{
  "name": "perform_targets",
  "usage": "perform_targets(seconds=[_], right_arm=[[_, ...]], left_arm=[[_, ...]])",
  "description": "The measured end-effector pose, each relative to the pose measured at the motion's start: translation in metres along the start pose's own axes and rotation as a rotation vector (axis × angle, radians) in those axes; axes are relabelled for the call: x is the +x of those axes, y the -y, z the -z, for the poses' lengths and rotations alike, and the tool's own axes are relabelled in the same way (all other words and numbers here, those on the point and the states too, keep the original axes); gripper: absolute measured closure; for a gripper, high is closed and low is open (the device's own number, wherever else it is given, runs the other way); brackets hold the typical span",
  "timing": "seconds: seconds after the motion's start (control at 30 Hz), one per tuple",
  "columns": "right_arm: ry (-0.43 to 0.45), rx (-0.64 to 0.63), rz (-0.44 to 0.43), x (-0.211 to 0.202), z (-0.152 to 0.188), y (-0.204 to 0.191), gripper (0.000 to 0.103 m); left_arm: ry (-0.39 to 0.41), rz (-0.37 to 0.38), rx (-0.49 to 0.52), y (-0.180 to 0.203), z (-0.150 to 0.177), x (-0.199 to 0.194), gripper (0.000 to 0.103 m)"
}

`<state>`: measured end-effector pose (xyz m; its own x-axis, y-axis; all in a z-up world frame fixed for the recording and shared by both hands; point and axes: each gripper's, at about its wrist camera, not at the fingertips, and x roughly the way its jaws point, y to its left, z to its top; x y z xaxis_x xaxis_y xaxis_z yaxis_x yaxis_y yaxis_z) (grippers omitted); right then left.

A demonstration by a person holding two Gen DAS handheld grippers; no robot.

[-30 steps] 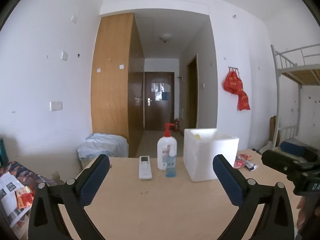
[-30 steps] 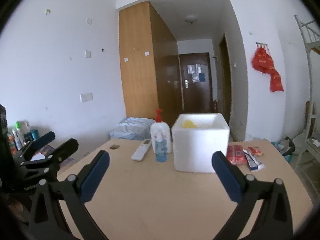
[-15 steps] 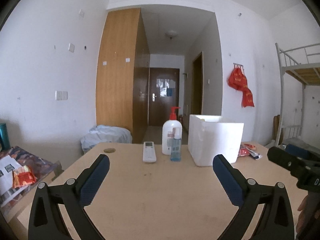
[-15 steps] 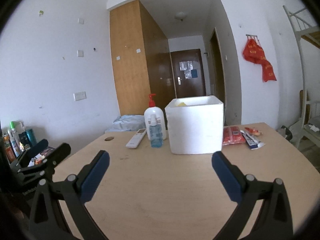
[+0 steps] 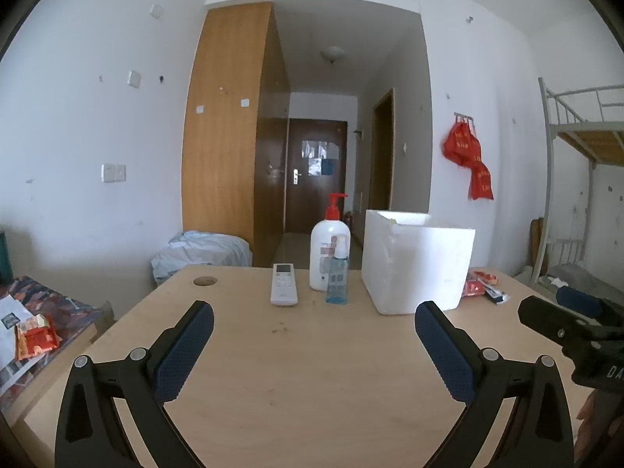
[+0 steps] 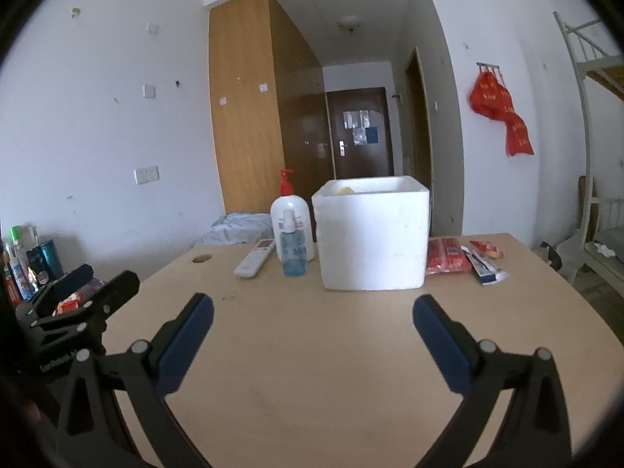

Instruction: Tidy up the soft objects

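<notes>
A white foam box (image 5: pixel 417 263) stands at the far side of the wooden table (image 5: pixel 296 358); it also shows in the right wrist view (image 6: pixel 370 234), with something yellow (image 6: pixel 345 191) just visible inside its rim. My left gripper (image 5: pixel 314 323) is open and empty, held over the table's near part. My right gripper (image 6: pixel 312 316) is open and empty too, facing the box. Each gripper shows at the edge of the other's view: the right one (image 5: pixel 569 323) and the left one (image 6: pixel 78 292).
A white remote (image 5: pixel 284 289), a pump bottle (image 5: pixel 329 249) and a small blue spray bottle (image 5: pixel 337 279) stand left of the box. Red packets and a tube (image 6: pixel 464 259) lie right of it. A side table with bottles (image 6: pixel 23 261) is at left, a bunk bed (image 5: pixel 585 179) at right.
Both grippers have pulled back and lowered, so the box and bottles look farther away and more of the table shows. Both stay open and empty.
</notes>
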<state>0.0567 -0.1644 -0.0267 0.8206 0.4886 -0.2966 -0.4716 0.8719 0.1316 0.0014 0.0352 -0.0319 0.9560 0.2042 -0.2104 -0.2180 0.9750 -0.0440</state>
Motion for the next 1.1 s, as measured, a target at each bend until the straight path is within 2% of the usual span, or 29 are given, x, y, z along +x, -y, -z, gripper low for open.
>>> perform_targets(seconds=[0.53, 1.1], right_arm=[[-0.018, 0.010, 0.011, 0.0015, 0.0008, 0.0006, 0.000], [-0.021, 0.005, 0.012, 0.0007, 0.0015, 0.0023, 0.000]], left_arm=[[-0.033, 0.012, 0.007, -0.0021, -0.0001, 0.0078, 0.000], [-0.028, 0.001, 0.008, -0.0044, -0.0003, 0.0060, 0.000]])
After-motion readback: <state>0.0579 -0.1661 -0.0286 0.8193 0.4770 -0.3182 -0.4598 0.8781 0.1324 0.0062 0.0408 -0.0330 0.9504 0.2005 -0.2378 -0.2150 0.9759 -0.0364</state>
